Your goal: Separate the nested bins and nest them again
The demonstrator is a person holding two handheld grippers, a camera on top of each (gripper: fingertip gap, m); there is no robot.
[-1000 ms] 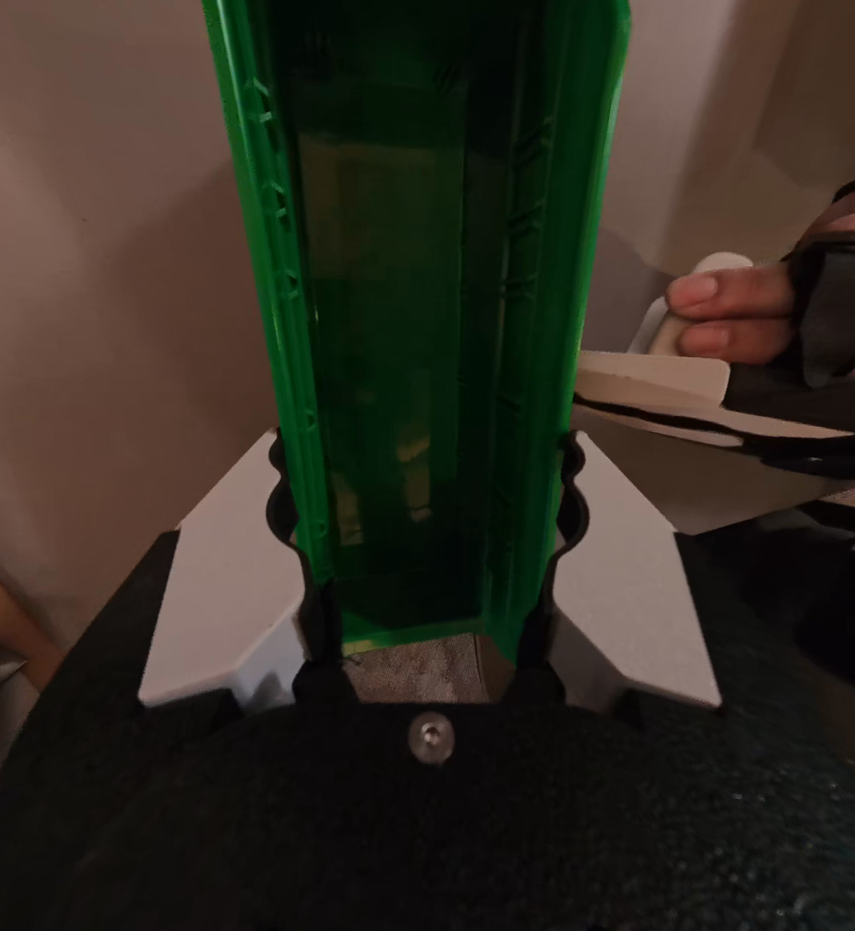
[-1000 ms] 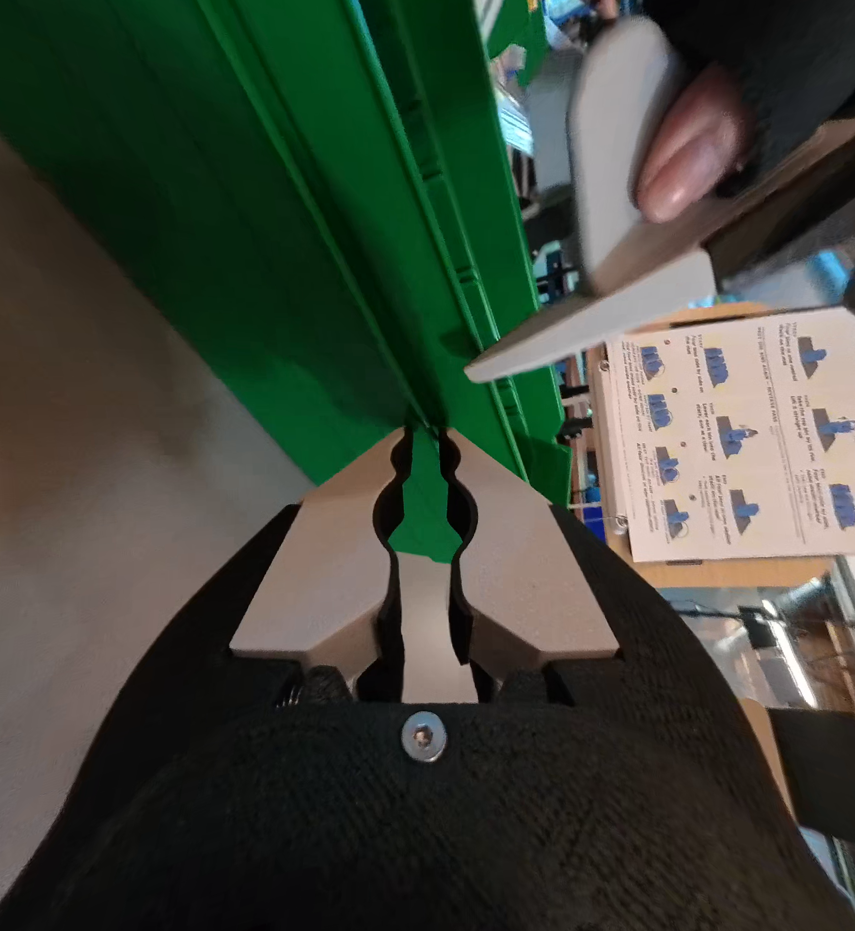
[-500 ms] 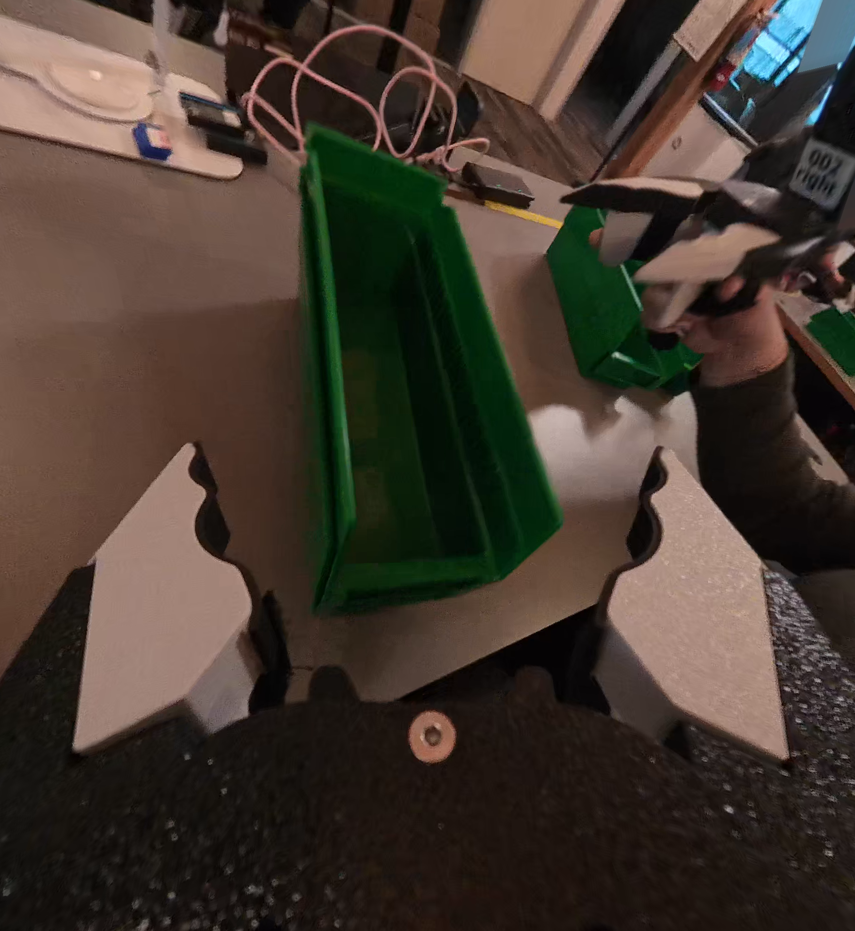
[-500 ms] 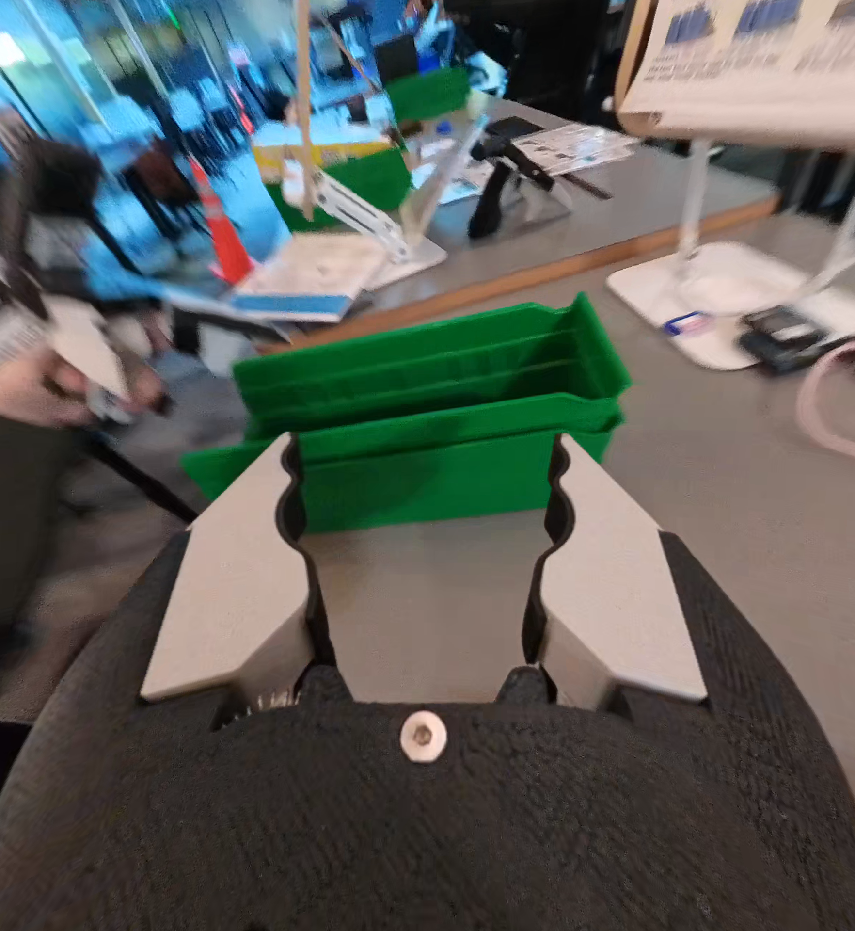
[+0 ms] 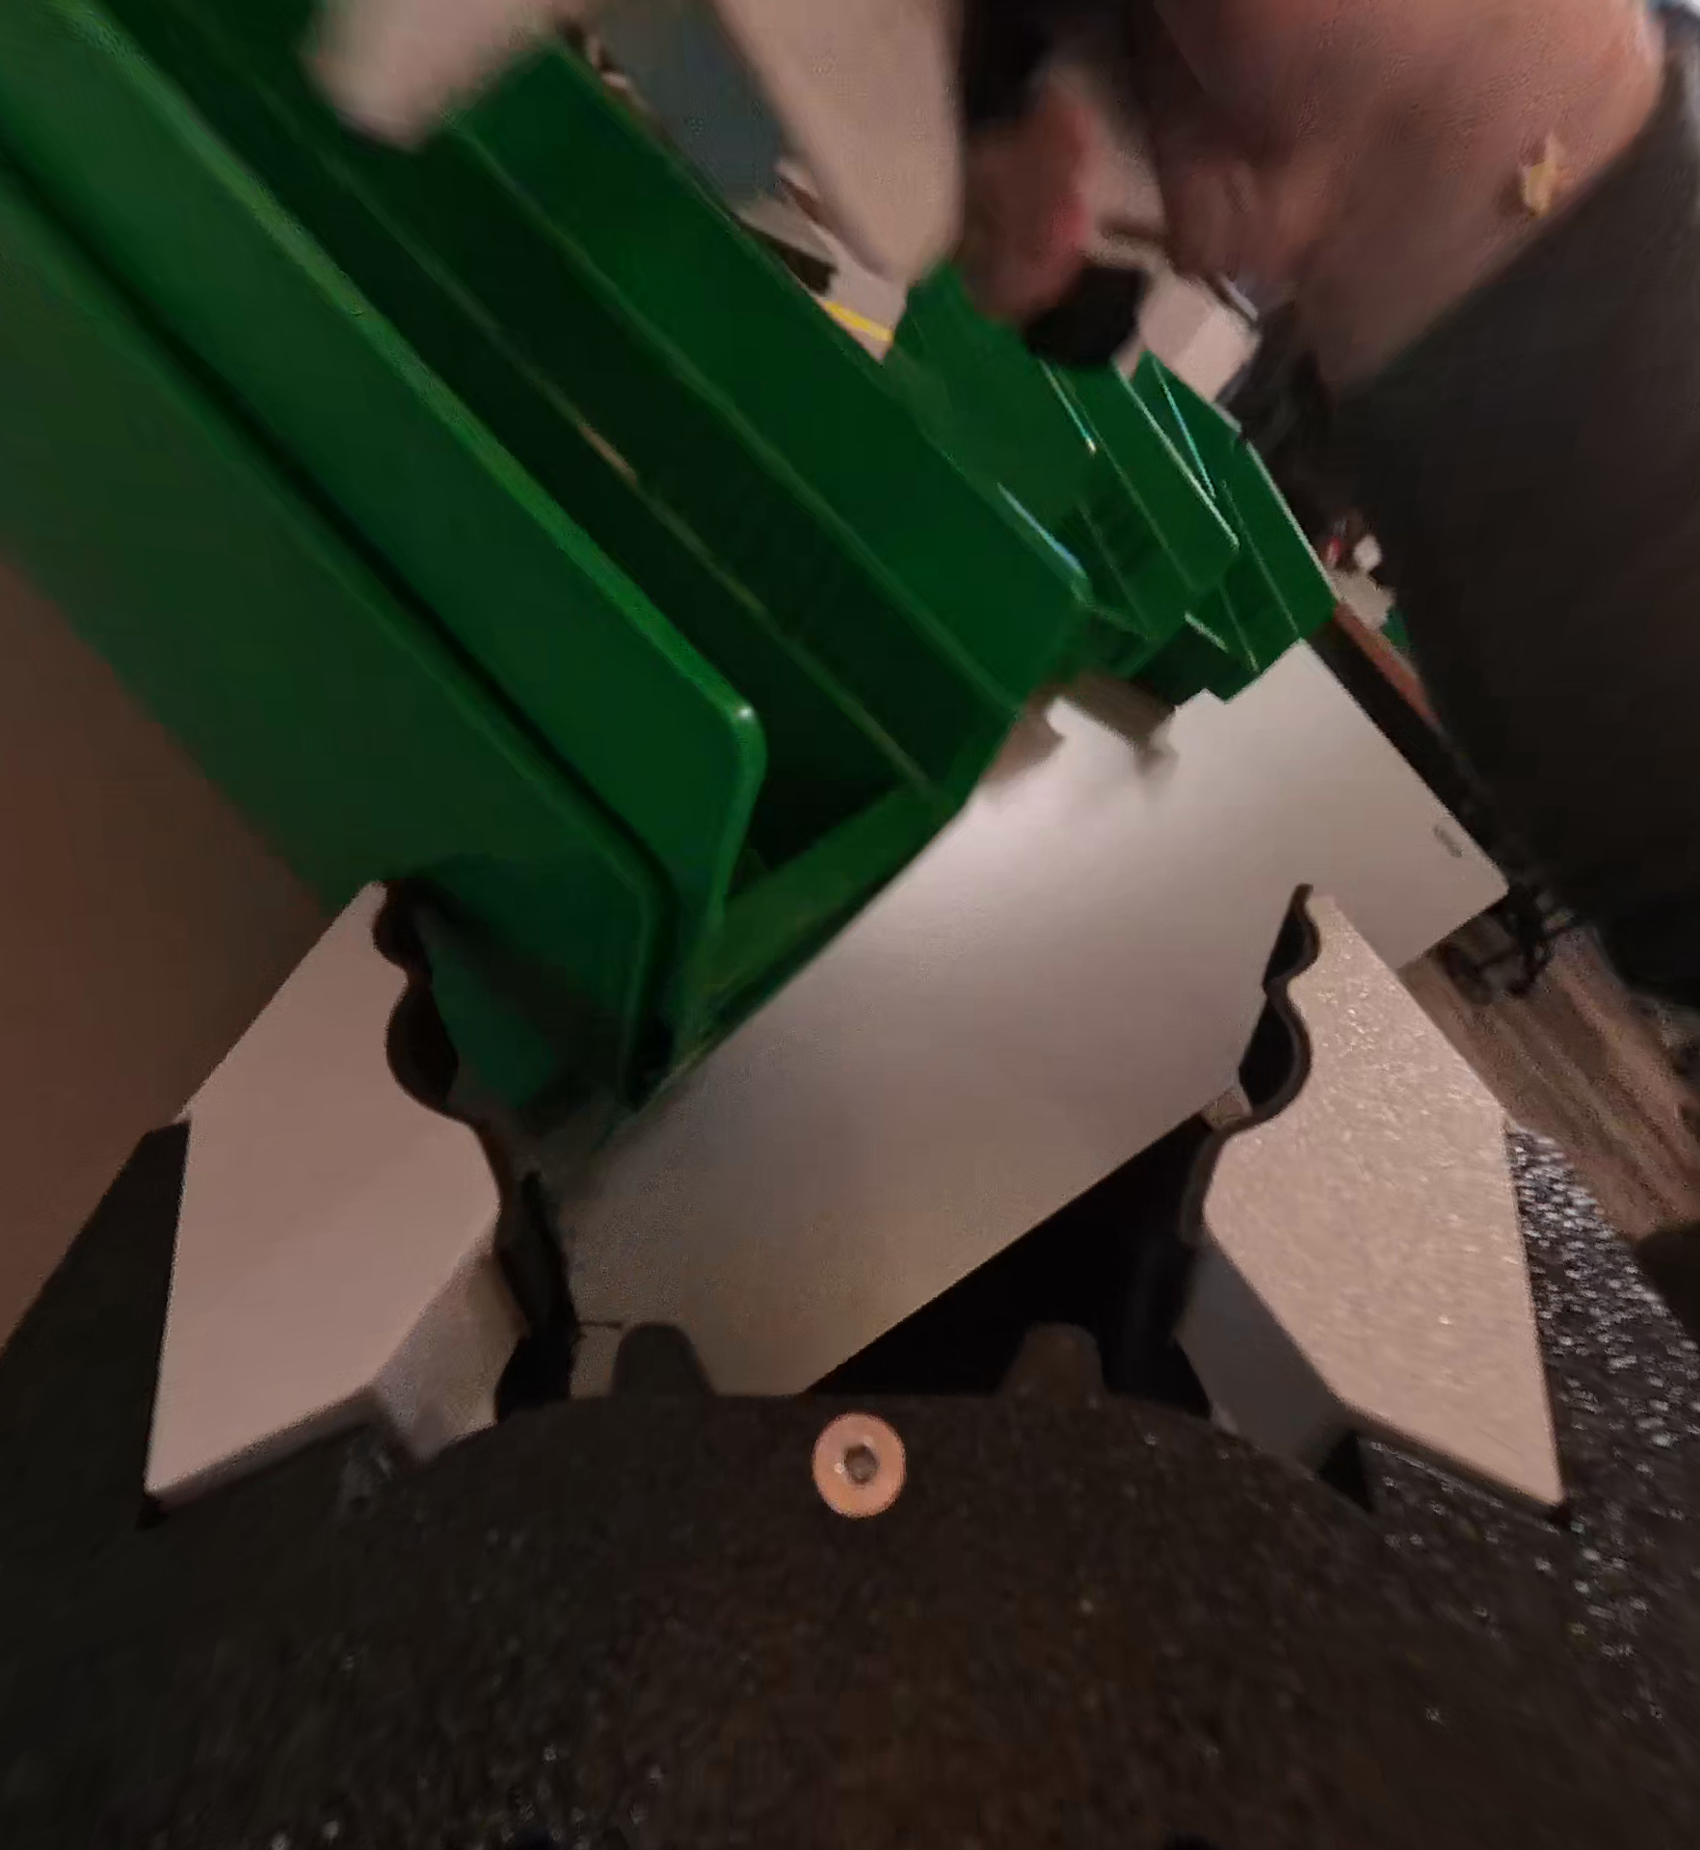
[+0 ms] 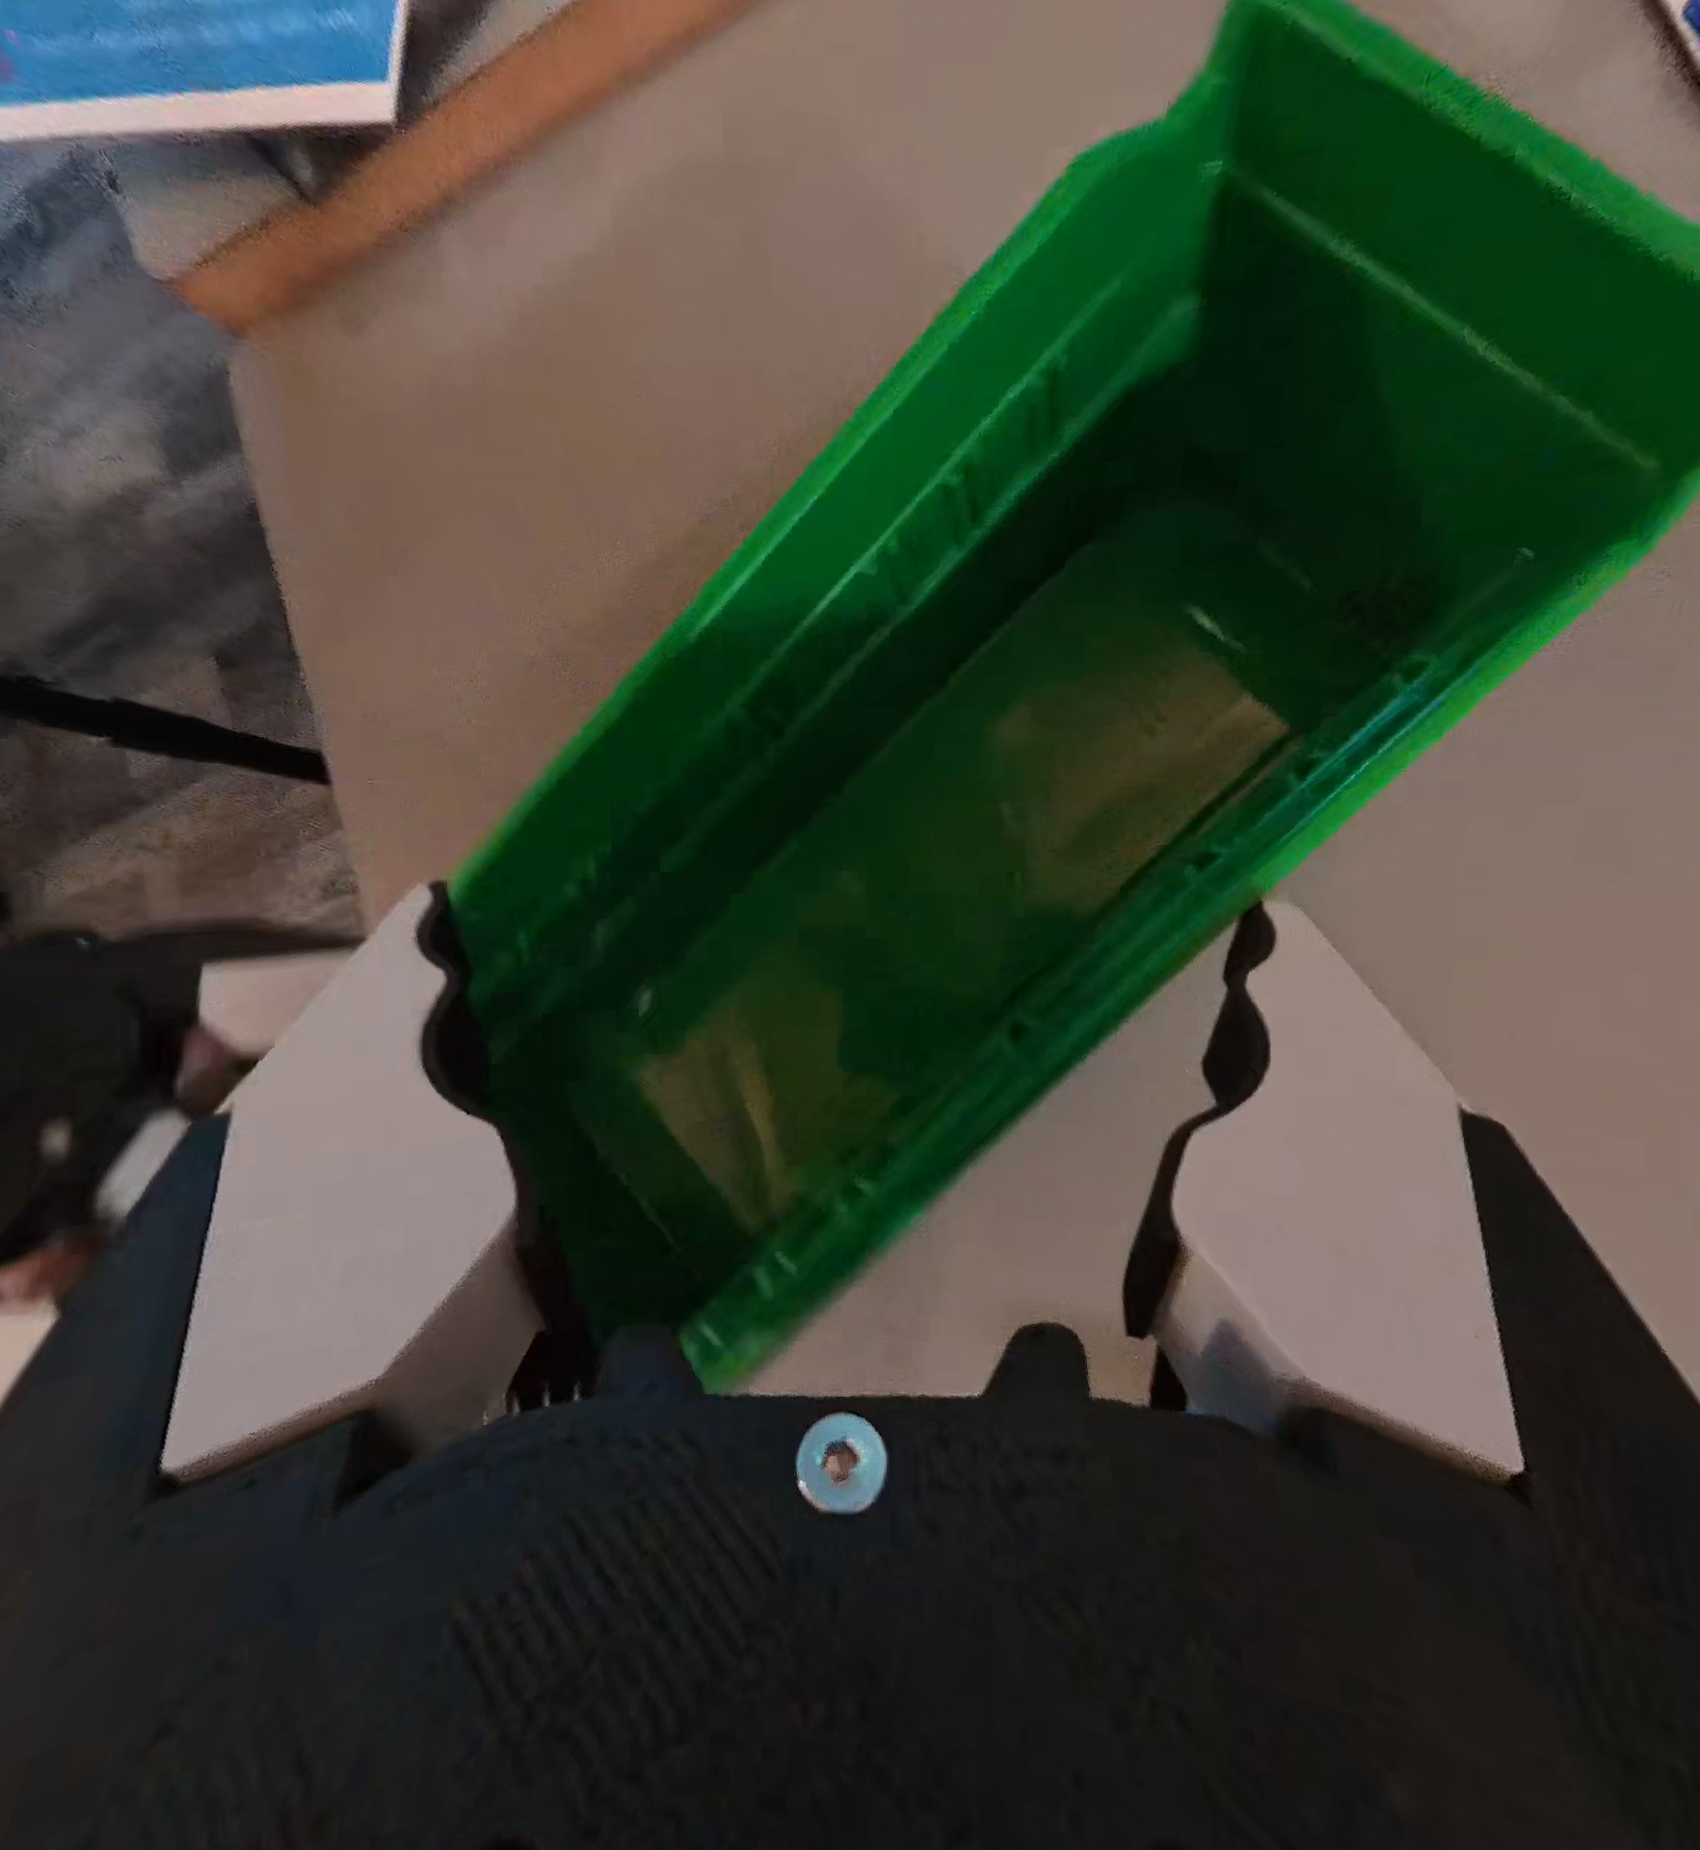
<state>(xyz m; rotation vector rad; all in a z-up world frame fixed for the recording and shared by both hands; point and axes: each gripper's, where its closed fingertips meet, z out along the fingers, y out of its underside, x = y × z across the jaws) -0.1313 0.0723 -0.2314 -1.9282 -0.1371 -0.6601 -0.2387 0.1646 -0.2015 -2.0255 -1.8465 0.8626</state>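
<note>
**Both grippers spread wide over green bins on a grey table**

Left wrist view: The left gripper has its two pale fingers spread far apart and grasps nothing. A long green bin lies on the grey table, running diagonally from the upper left toward the gripper. Its near corner sits right against the inner edge of the left finger; whether the two actually touch cannot be told through the blur. The doubled walls at this near end suggest one bin sitting inside another, though the blur leaves that uncertain. Farther back, near the table's edge, a second cluster of green bins stands apart from the long one. Above that cluster a blurred hand is visible, and to its right a person's grey sleeve.

Right wrist view: The right gripper is likewise wide open, empty-handed. It looks down into a green bin standing on the same grey table. The bin's near end lies between the two fingers, with its left wall close against the left finger and a clear gap of table showing before the right finger. The bin stretches away toward the upper right, its open top facing the camera and its floor glossy.
</note>
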